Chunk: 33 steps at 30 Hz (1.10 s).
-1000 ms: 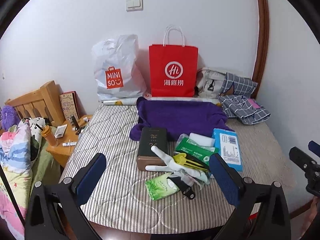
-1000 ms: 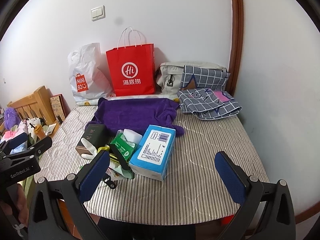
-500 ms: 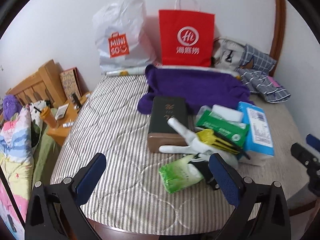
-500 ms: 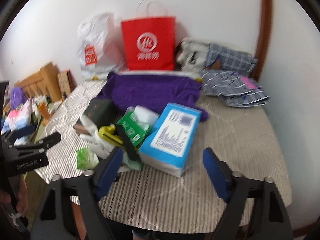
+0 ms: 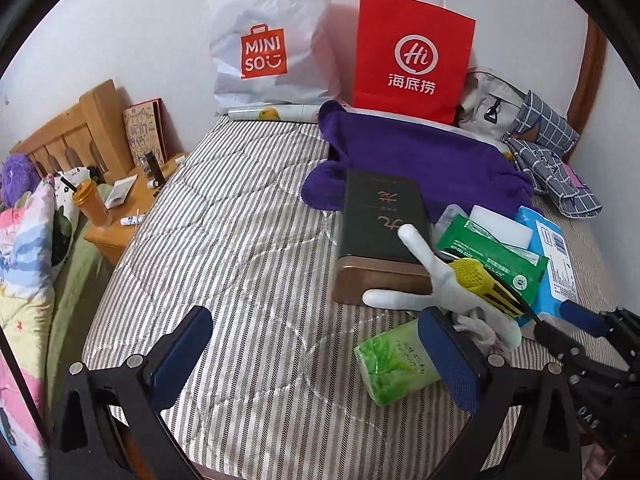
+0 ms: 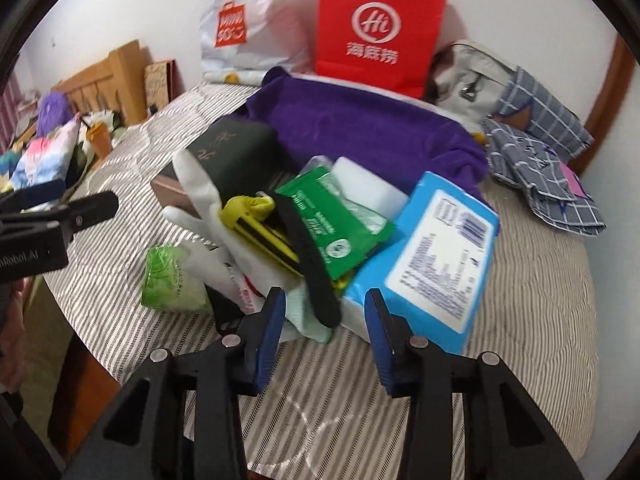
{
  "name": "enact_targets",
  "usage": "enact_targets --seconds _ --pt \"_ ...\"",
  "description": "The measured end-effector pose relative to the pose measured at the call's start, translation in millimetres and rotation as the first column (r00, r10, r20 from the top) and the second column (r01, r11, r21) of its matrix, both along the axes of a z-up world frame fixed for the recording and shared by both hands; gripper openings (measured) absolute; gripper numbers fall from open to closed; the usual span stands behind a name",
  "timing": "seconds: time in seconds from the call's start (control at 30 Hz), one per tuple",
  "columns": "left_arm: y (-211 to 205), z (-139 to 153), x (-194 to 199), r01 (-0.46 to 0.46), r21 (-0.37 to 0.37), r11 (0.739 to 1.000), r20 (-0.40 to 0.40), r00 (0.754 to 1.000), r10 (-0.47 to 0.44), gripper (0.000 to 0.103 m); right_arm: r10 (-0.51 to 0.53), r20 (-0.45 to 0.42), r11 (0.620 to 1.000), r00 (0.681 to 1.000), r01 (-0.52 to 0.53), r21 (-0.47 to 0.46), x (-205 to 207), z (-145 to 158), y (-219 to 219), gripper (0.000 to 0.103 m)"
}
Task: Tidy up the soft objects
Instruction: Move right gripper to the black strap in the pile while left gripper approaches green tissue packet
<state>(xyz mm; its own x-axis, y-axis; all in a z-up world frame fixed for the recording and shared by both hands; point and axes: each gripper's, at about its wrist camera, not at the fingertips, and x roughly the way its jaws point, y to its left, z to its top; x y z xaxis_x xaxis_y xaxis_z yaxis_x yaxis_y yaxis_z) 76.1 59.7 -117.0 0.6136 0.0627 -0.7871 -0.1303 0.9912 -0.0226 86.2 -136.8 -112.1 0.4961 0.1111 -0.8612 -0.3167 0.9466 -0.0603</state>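
Note:
A pile of items lies on the striped bed: a white glove (image 5: 436, 284), a light green tissue pack (image 5: 394, 362), a green wipes packet (image 5: 494, 250), a blue tissue pack (image 6: 436, 256) and a dark box (image 5: 380, 226). A purple towel (image 5: 416, 160) lies behind them. My left gripper (image 5: 316, 354) is open, low over the bed, its right finger beside the green tissue pack. My right gripper (image 6: 326, 340) is open but narrowed, just in front of the pile by the blue tissue pack. The right gripper also shows in the left wrist view (image 5: 580, 336).
A red paper bag (image 5: 412, 56) and a white plastic bag (image 5: 268, 44) stand against the wall. Checked grey cloth (image 6: 544, 140) and a grey bag (image 6: 468, 76) lie at the back right. A wooden nightstand (image 5: 120, 216) with small items stands left of the bed.
Both grippers have moved forward and down towards the pile. The right gripper's fingers have closed in from wide open to a narrower gap.

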Motion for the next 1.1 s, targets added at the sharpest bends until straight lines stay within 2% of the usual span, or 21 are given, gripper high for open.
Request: enact_targets --seconds 0.13,0.23,0.3,0.5,0.77,0.97,1.1 --pt "6 -5 2 -0.001 -0.018 1.0 -0.008 1.0 0.001 0.103 0.014 -0.003 0.997 1.0 -0.014 -0.072 6 -11 13 0.04" --pt "9 -8 1 -0.001 -0.025 1.0 -0.006 1.0 0.001 0.103 0.025 0.029 0.989 0.999 -0.02 -0.147 8 -17 19 0.024" --pt "11 -9 0 -0.001 -0.034 0.999 -0.004 1.0 0.001 0.103 0.027 0.045 0.988 0.999 -0.02 -0.152 8 -16 17 0.004" --pt "16 -13 -2 -0.005 -0.052 0.999 -0.006 1.0 0.005 0.103 0.0 0.086 1.0 0.996 0.001 -0.019 1 8 -1 0.002" --pt "13 -11 -9 -0.01 -0.054 0.998 0.003 1.0 0.01 0.103 -0.06 0.134 0.994 0.989 0.047 0.101 -25 38 -31 0.002" --pt "6 -9 -11 -0.02 -0.053 0.998 0.007 1.0 0.02 0.103 -0.141 0.183 0.985 0.973 0.119 0.126 -47 54 -72 0.002" --pt "-1 -9 -10 -0.014 -0.063 0.998 0.018 1.0 0.015 0.103 -0.23 0.186 0.971 0.955 0.213 0.107 -54 49 -114 0.002"
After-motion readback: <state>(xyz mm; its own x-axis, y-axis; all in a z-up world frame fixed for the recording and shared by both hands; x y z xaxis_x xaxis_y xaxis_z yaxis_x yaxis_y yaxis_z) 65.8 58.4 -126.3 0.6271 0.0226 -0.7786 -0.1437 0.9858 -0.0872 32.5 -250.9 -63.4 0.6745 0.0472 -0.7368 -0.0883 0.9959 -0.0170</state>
